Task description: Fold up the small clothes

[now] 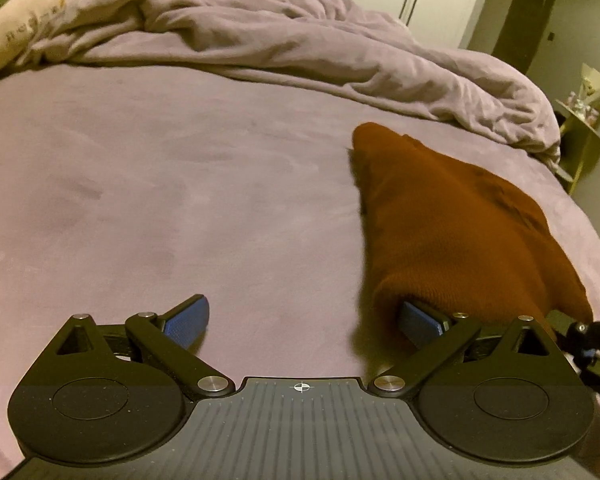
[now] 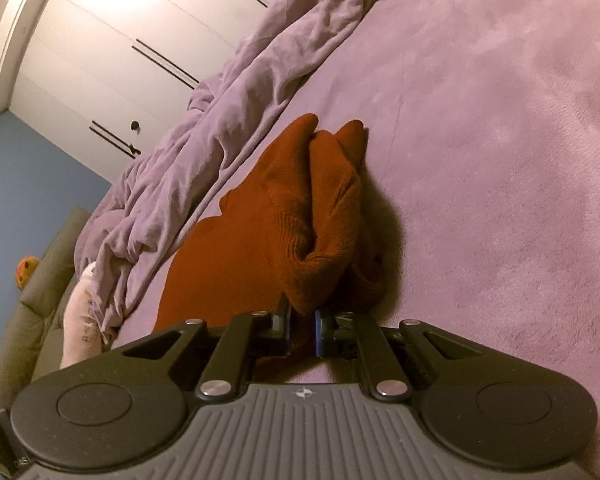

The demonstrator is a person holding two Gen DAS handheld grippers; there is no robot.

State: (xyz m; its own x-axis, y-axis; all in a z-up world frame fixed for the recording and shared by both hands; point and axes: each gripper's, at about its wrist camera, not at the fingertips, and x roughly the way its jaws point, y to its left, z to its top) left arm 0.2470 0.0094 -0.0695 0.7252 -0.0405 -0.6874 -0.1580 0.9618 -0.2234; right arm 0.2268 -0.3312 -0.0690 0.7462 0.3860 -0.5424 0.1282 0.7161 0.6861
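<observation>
Firmly pinched: rust garment at the right gripper

On the left, the left gripper (image 1: 302,322) is angled down over the purple bed cover (image 1: 159,184), its jaws spread wide; the rust knit garment (image 1: 452,232) is draped over its right finger. Rightward, the right gripper (image 2: 302,330) is clamped on a bunched fold of that garment (image 2: 300,220), which is lifted ahead of it.

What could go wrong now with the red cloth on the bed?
The right tool pinches only a bunched edge of the red cloth, so it might slip out when lifted. The left tool is wide open, with one finger against the cloth; it could drag it crooked. The rumpled blanket lies close and might catch the fold.
</observation>
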